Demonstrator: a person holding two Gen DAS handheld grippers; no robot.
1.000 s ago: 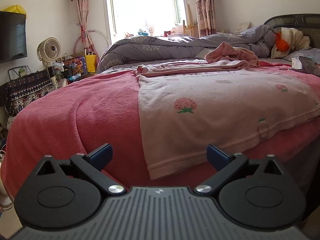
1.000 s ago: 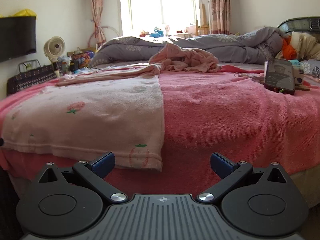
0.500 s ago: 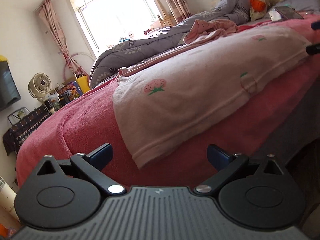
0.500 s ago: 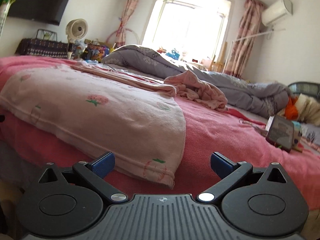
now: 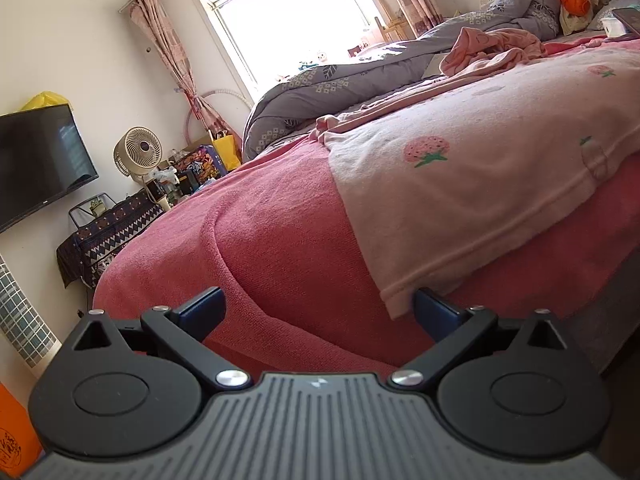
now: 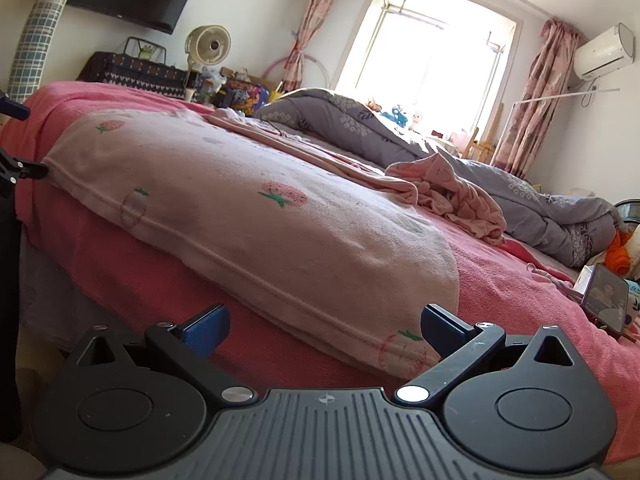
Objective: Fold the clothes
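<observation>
A pale pink garment with strawberry prints (image 5: 460, 184) (image 6: 240, 208) lies flat on the pink bed blanket (image 5: 260, 232), its hem hanging over the near edge. My left gripper (image 5: 318, 312) is open low against the bed's edge, and its right fingertip (image 5: 430, 310) sits just beside the hem's left corner. My right gripper (image 6: 324, 328) is open too. The hem's right corner with a strawberry outline (image 6: 404, 354) lies next to its right fingertip (image 6: 440, 328). Neither gripper holds any cloth. The left gripper's fingers (image 6: 24, 170) show at the far left of the right wrist view.
A crumpled pink garment (image 6: 452, 196) and a grey duvet (image 6: 360, 128) lie further back on the bed. A phone (image 6: 606, 296) stands propped at the right. A fan (image 5: 136, 152), a wall TV (image 5: 36, 160) and clutter line the left wall.
Both grippers have tilted and come in low to the bed's near edge, each closing on one hem corner of the strawberry garment. Both stayed open.
</observation>
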